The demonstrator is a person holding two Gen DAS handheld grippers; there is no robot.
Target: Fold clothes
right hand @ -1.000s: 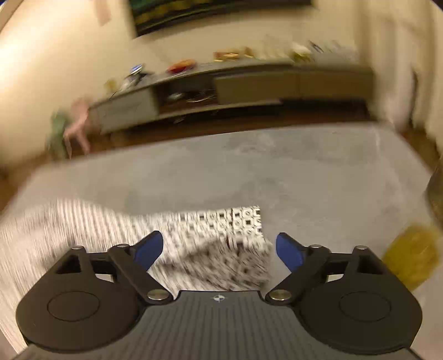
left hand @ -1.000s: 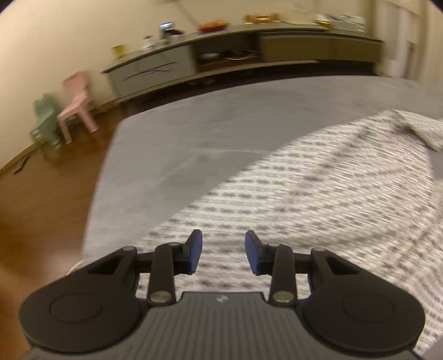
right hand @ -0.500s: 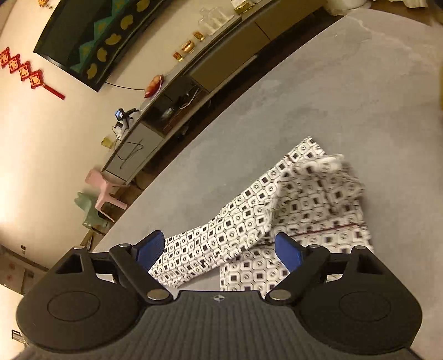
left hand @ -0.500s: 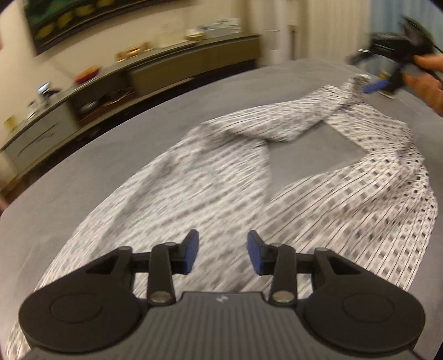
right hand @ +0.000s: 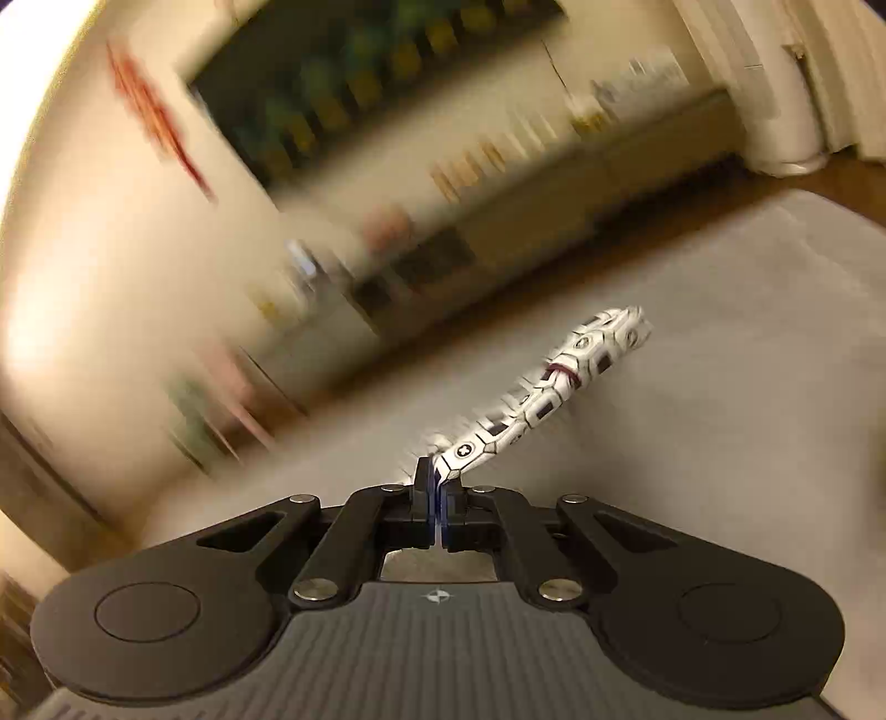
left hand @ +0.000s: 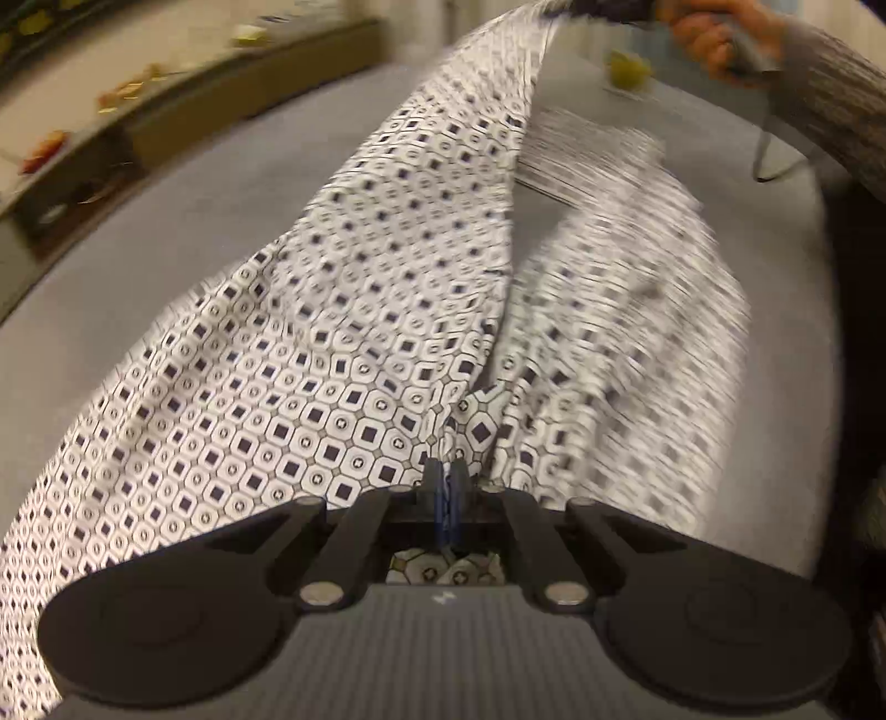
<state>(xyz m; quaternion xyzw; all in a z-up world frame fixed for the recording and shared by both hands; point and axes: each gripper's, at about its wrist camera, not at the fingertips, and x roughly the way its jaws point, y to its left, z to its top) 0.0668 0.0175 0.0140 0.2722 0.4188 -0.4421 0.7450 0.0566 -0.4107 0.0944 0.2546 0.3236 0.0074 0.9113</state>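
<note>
A white garment (left hand: 343, 310) printed with dark squares and octagons lies spread over the grey bed (left hand: 166, 232). My left gripper (left hand: 446, 487) is shut on a fold of this garment near its lower edge. From there the cloth rises in a taut band to the top of the left wrist view, where a person's hand (left hand: 714, 33) holds the other gripper. In the right wrist view my right gripper (right hand: 437, 487) is shut on a corner of the garment (right hand: 559, 382), which sticks out past the fingertips above the bed.
A long low sideboard (right hand: 498, 221) with small items stands along the far wall, under a dark wall picture (right hand: 354, 77). A yellow-green object (left hand: 628, 69) lies on the bed at the far right. A grey sleeve (left hand: 830, 94) crosses the upper right.
Both grippers have closed on the garment. The left one swung right and down over the cloth. The right one has lifted its corner off the bed, pulling the cloth into a raised band.
</note>
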